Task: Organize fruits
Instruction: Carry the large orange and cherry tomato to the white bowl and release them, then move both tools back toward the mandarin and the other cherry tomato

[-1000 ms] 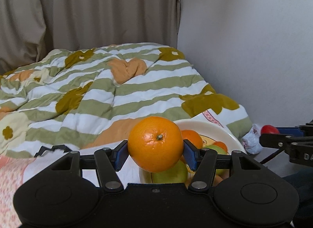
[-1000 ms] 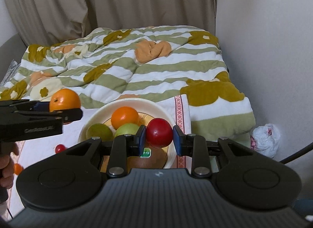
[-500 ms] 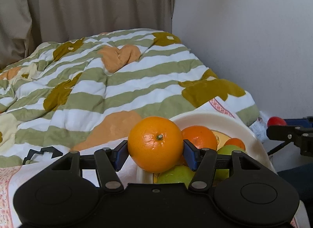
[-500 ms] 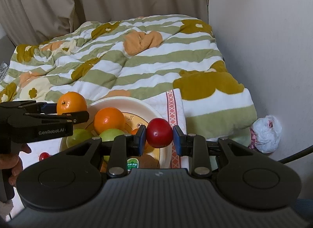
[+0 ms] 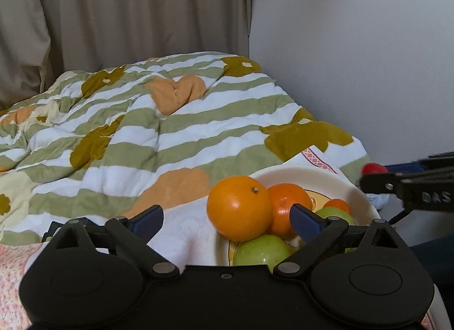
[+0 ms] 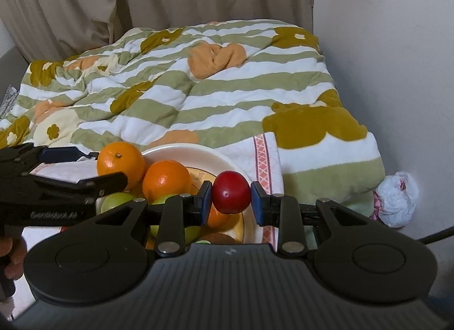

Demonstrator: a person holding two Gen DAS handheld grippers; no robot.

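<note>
Now orange (image 5: 239,207) released, left fingers (image 5: 147,218) opening

fruit (image 5: 239,207) in bowl (image 5: 286,173) on bedspread (image 5: 136,143) (wall (image 5: 354,46) right)

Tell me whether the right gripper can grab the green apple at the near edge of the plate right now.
Probably not: the right gripper is shut on a red fruit, and the left gripper's opening jaws hang over the green apple.
</note>
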